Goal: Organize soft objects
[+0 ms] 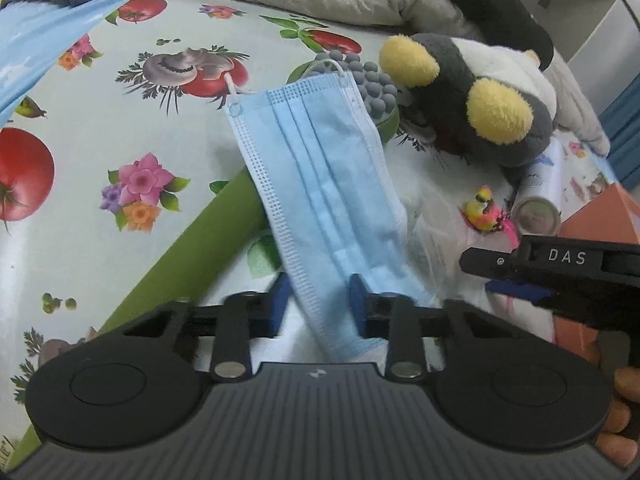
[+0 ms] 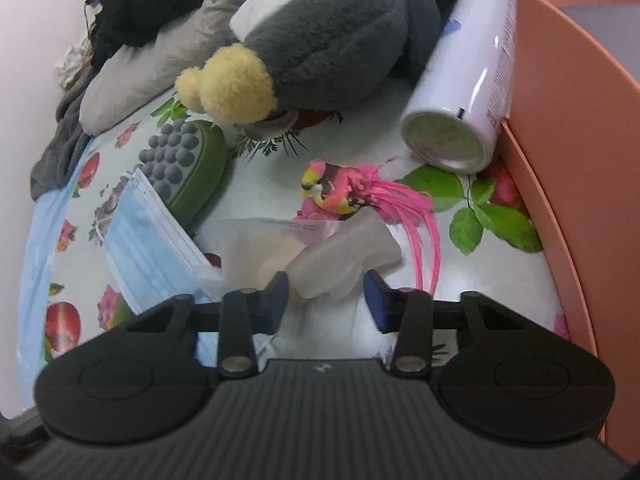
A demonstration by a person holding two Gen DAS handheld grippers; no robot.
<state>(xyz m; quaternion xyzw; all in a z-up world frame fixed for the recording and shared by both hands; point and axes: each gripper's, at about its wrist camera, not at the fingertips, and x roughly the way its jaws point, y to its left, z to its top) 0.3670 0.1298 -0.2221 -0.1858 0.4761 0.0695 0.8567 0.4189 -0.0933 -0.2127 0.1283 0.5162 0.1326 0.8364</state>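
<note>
Left tool (image 1: 320,300) clamps mask (image 1: 320,176); right tool (image 2: 326,300) straddles bag (image 2: 340,256), contact unclear. Plush (image 2: 320,40) unsorted on counter (image 1: 100,92); bin (image 2: 580,120) right.

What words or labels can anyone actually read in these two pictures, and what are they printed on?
"DAS": white letters on the black body of the right gripper, seen in the left wrist view.
Spray can: small print down its side, too small to read.
Clear plastic bag: a faint line of print near its top edge, too blurred to read.
</note>
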